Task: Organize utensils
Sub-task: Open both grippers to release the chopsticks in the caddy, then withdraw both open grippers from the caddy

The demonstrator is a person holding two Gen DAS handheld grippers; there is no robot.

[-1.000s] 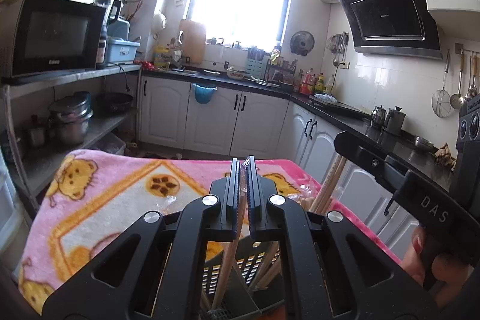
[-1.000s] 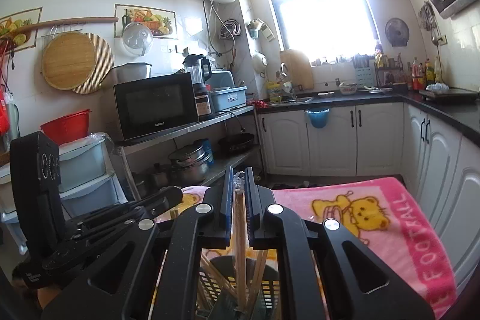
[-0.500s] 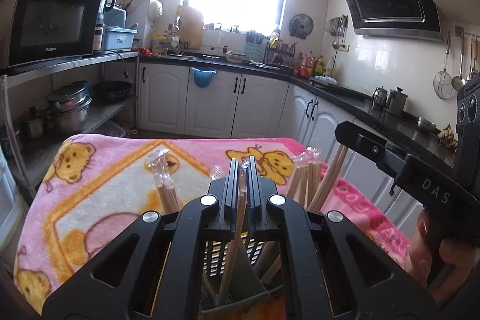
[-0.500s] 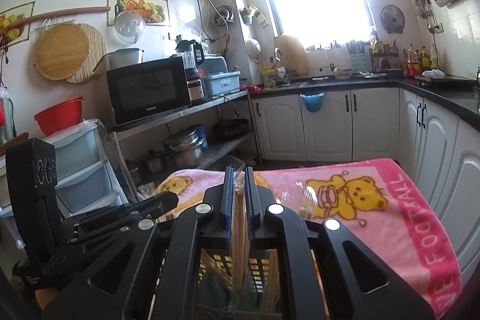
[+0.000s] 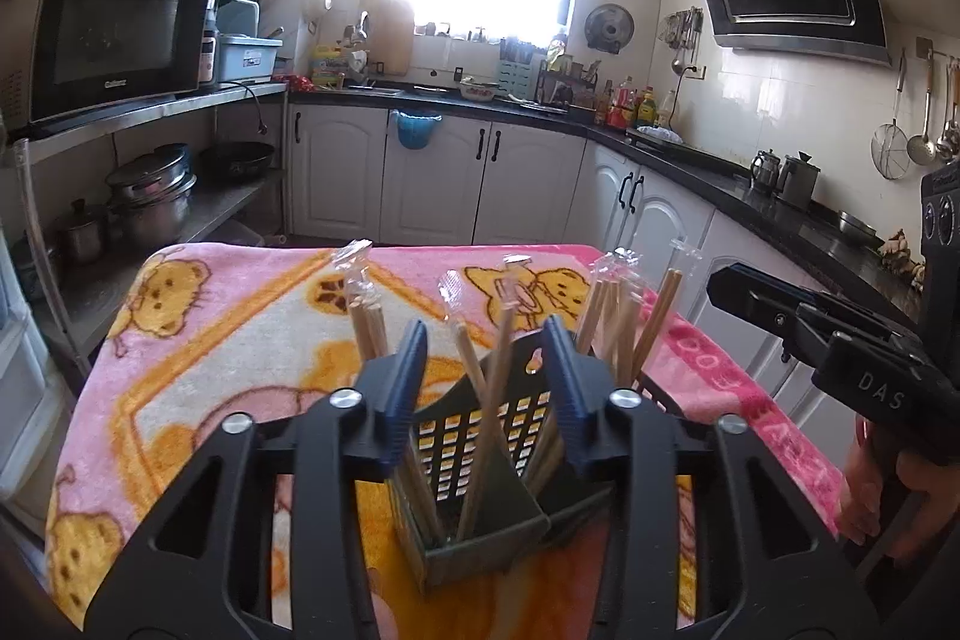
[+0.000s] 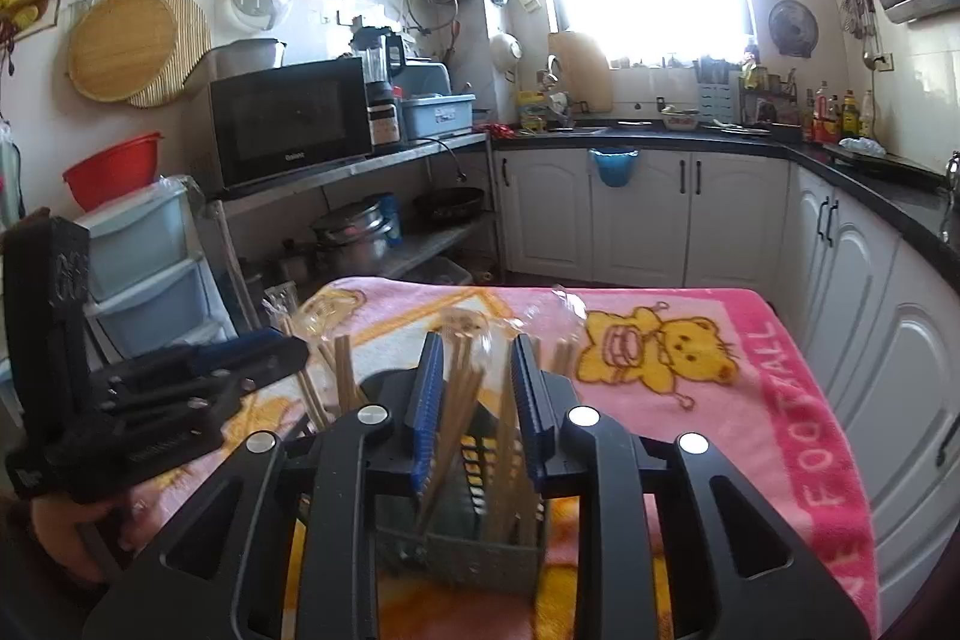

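As the left gripper [image 5: 483, 370] and right gripper [image 6: 477, 388] have just been opening, jaws partly apart and gripping nothing, the wrapped wooden chopsticks [image 5: 489, 400] stand in the dark slotted plastic holder [image 5: 480, 490] on the pink bear blanket [image 5: 240, 328] — better lift both straight up.

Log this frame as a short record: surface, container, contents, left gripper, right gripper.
surface: pink bear-print blanket
container: dark slotted utensil holder, upright on the blanket
contents: wrapped wooden chopsticks standing inside
left gripper: jaws just opened, chopsticks between them, unpressed
right gripper: jaws just opened, chopsticks between them, unpressed
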